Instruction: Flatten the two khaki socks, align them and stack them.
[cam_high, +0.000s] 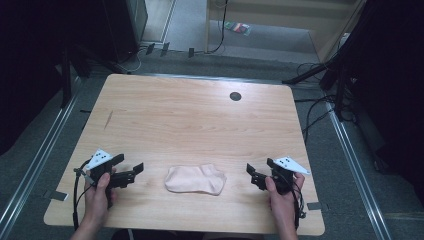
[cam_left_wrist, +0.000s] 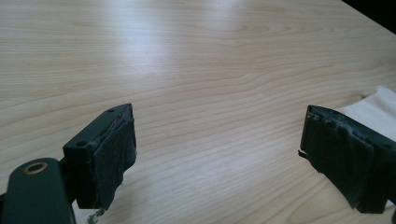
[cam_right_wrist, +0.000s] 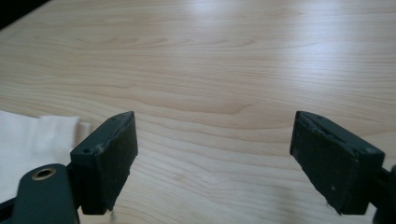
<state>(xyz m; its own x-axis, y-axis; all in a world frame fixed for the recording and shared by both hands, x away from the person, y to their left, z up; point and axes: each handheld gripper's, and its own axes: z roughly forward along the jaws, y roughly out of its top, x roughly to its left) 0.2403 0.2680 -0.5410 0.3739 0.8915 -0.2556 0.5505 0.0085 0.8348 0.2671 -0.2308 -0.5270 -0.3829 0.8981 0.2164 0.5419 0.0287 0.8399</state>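
Both hands sit at the near edge; left gripper (cam_high: 131, 172) and right gripper (cam_high: 256, 175) have jaws spread wide, holding nothing. Between them, apart from both, the pale sock (cam_high: 195, 179) lies flat on the table (cam_high: 190, 115), probably released.

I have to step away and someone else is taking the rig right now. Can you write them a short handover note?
Left hand-held gripper: open, nothing between its jaws, over bare table left of the sock.
Right hand-held gripper: open, nothing held, right of the sock.
Pale pink sock: lying flat, apparently folded over, near the front edge of the wooden table, between the two grippers, touched by neither.
Done: the sock looks laid down and released.
Left: nothing plainly pending; check the fold is neat.
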